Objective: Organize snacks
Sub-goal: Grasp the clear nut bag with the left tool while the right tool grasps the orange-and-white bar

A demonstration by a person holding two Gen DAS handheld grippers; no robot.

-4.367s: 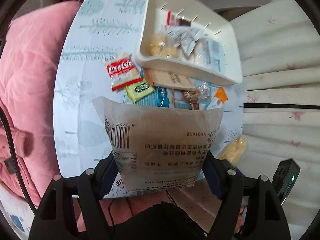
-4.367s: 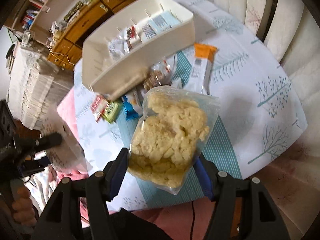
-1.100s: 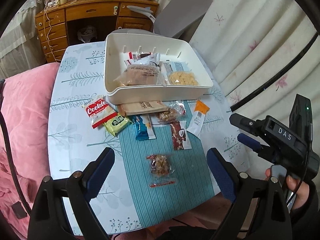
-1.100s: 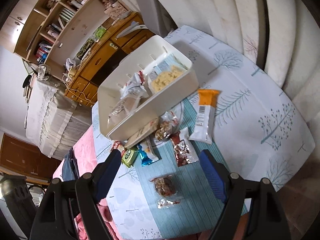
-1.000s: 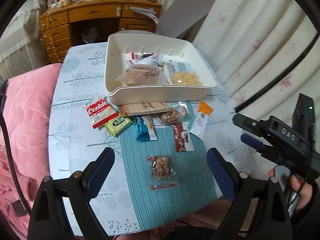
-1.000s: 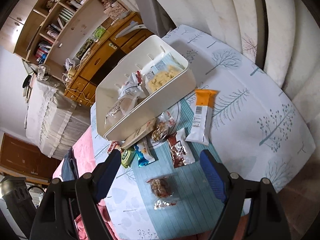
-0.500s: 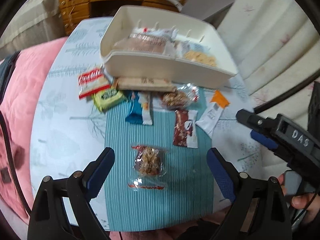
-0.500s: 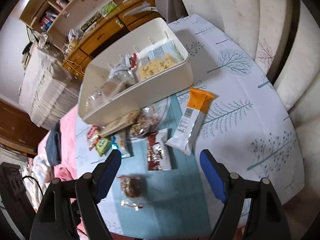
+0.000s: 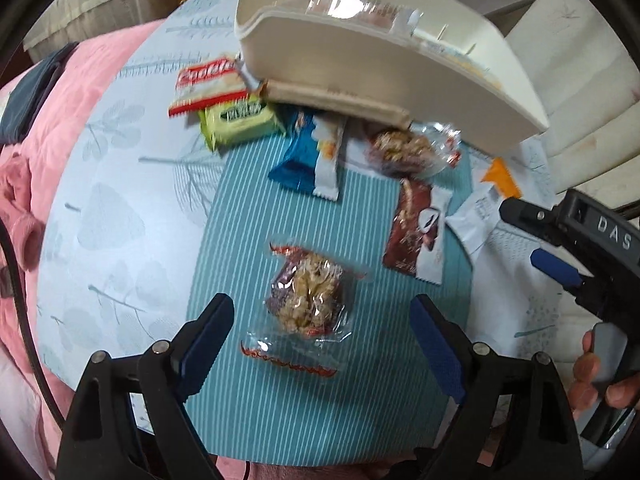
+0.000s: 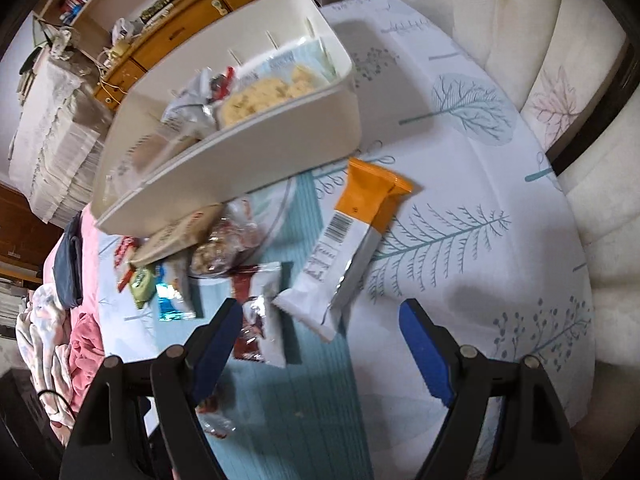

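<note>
A white bin [image 9: 384, 60] holding several snack packs stands at the back of the table; it also shows in the right wrist view [image 10: 256, 136]. Loose snacks lie before it. My left gripper [image 9: 320, 332] is open and empty, low over a clear-wrapped nut cluster snack [image 9: 310, 294] on the teal mat. My right gripper [image 10: 320, 320] is open and empty, just short of an orange-and-white bar [image 10: 352, 240]. A brown-and-white pack [image 9: 418, 236] and a blue-and-white bar [image 9: 312, 158] lie between them. The right gripper shows at the right in the left wrist view [image 9: 560, 240].
A red cookie pack [image 9: 208, 84], a green pack [image 9: 240, 120], a tan flat pack [image 9: 340, 98] and a second nut cluster [image 9: 408, 148] lie along the bin's front. A pink blanket [image 9: 52, 128] borders the table's left. White cushions [image 10: 560, 60] stand to the right.
Both grippers dropped their bags into the bin, pulled back open, then moved down and forward: the left toward the nut cluster snack, the right toward the orange-and-white bar.
</note>
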